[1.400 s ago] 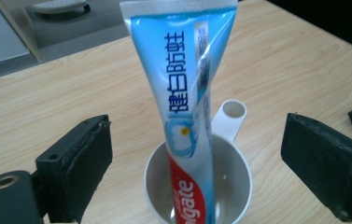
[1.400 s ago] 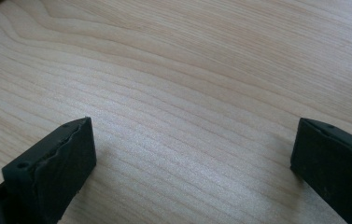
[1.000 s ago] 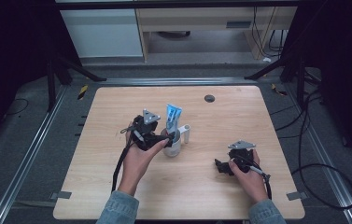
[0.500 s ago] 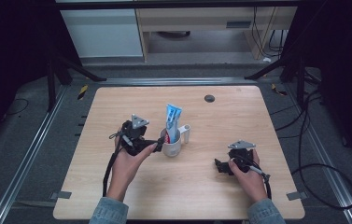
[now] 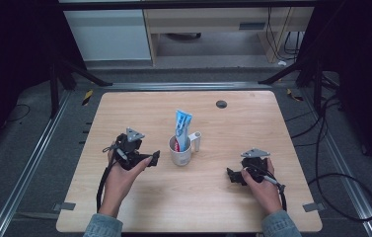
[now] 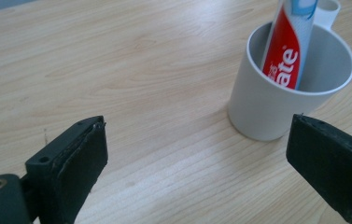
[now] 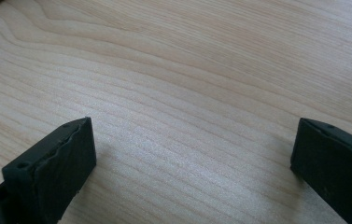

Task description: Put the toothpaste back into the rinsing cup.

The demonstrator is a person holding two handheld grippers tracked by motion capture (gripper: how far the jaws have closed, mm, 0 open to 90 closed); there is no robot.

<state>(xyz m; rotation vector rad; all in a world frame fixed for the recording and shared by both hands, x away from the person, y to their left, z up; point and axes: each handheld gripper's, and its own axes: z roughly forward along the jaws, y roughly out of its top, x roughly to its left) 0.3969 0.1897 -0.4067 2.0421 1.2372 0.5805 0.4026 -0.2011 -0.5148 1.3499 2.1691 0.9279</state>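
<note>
While the white cup stands upright on the bench just ahead and to the inner side of the left tool, the toothpaste tube in it rises with its long axis near vertical, leaning against the far rim. Its jaws stand wide apart and empty, apart from the cup wall, and it is the nearer of the two. Well off on the cup's other side, the right tool is likewise spread and empty over bare wood.
</note>
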